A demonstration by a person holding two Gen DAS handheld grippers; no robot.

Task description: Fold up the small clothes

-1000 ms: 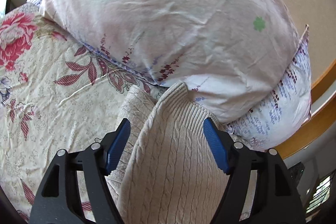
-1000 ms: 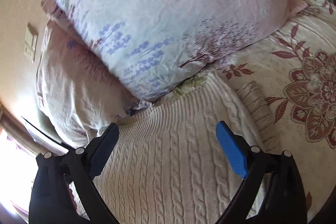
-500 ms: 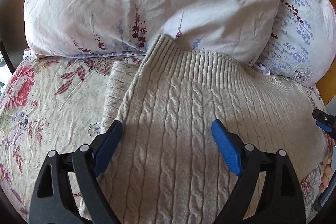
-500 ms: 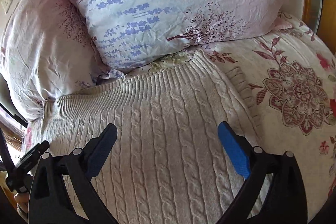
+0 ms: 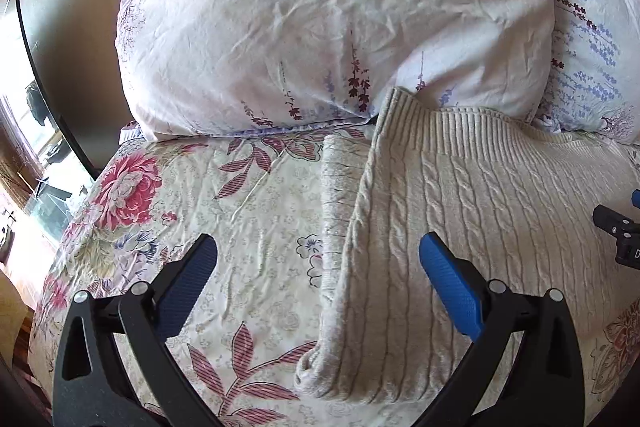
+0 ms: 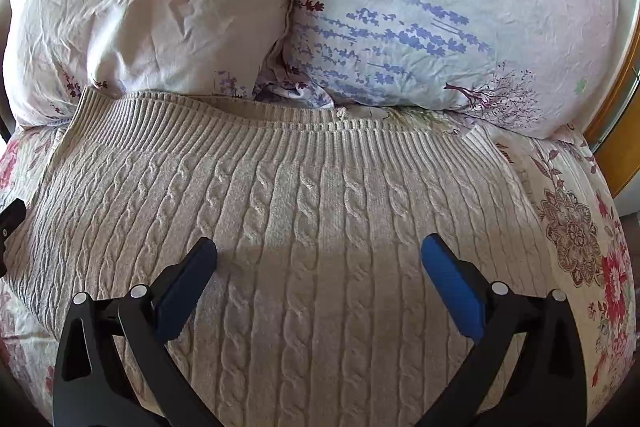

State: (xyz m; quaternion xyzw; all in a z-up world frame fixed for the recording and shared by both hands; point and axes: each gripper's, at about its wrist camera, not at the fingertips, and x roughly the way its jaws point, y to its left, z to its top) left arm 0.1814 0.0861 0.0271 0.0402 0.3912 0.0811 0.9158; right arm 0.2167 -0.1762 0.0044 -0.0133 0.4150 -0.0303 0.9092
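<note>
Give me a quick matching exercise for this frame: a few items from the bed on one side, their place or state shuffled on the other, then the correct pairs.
Items:
1. sweater
2. pillows
3. sleeve
4. left claw

Descriptions:
A. open, straddling the sweater's side edge
B. propped behind the ribbed hem
C. spread flat on the floral bedspread
D. tucked under the sweater's edge, partly showing

Pairs: 1-C, 2-B, 3-D, 4-A
</note>
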